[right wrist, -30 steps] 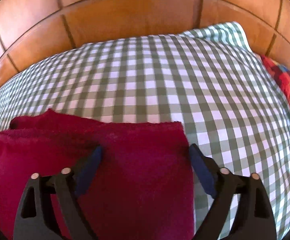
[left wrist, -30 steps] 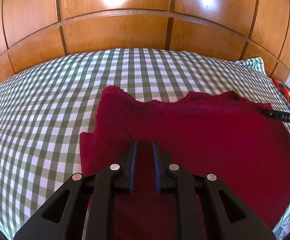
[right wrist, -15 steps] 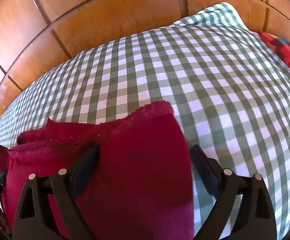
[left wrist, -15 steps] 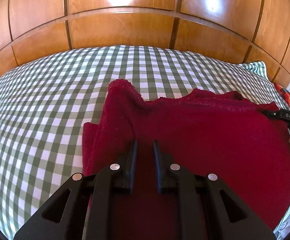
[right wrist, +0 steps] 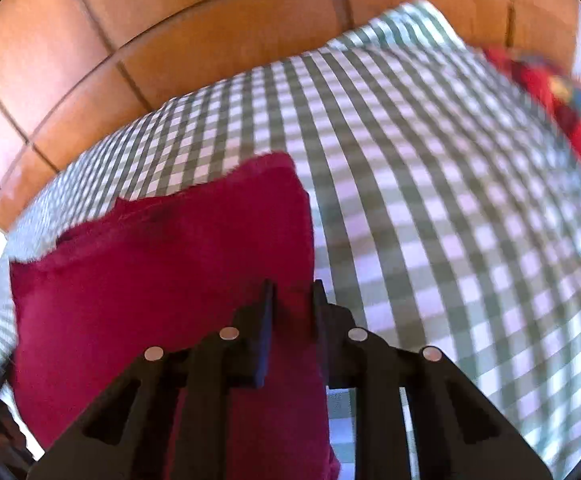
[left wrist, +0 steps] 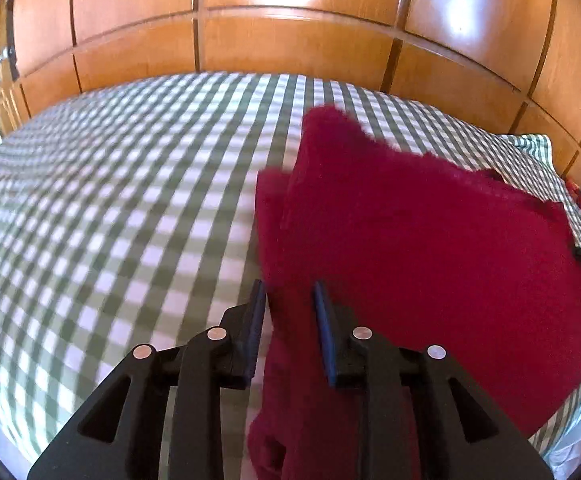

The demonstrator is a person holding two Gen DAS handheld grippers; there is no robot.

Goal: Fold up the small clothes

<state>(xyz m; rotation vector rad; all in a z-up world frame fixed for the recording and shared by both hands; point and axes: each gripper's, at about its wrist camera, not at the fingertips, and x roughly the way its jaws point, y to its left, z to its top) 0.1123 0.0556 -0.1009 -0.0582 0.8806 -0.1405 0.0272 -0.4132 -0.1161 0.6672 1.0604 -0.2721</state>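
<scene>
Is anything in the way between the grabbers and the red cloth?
Nothing visible. The red cloth already lies between the fingers of the left gripper and the right gripper, over the checked bedcover.

Bright daylight, motion blur, fisheye-bent edges

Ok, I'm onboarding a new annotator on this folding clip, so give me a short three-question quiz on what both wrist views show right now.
1. True or false: the red cloth lies on a green-and-white checked cover.
2. Multiple choice: what does the right gripper hold between its fingers? A) an edge of the red cloth B) a corner of the checked cover C) nothing
3. Fill in: behind the bed stands a wall of ____ panels.

Key
1. True.
2. A. The left gripper also has red cloth between its fingers, though a small gap shows there.
3. Wooden.
</scene>
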